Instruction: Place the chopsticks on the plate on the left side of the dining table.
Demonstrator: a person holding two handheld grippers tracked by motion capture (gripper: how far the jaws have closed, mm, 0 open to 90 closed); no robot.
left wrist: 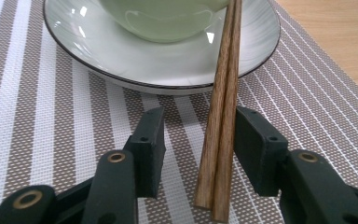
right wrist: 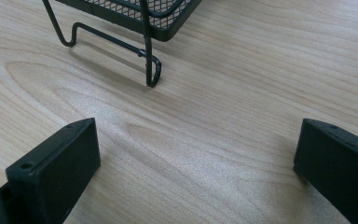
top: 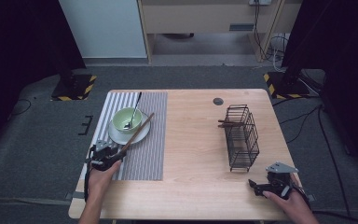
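In the left gripper view the pale green ceramic bowl (left wrist: 163, 18) is cut off at the top edge. The left gripper (left wrist: 198, 140) lies low over the brown-and-white striped woven placemat (left wrist: 37, 121). Its jaws stand apart around the pair of brown wooden chopsticks (left wrist: 221, 116); whether a pad touches them I cannot tell. The chopsticks lean on the white round plate (left wrist: 98, 51) at its 4 o'clock. The right gripper (right wrist: 196, 163) rests wide open on the light wooden table (right wrist: 223, 116), at 5 o'clock of the black wire basket (top: 241, 135).

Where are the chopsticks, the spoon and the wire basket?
chopsticks (left wrist: 221, 126), left gripper view, mid-shaft of the pair between the jaws.
spoon (top: 136, 105), high view, on its handle above the bowl.
wire basket (top: 242, 137), high view, on its side wall.
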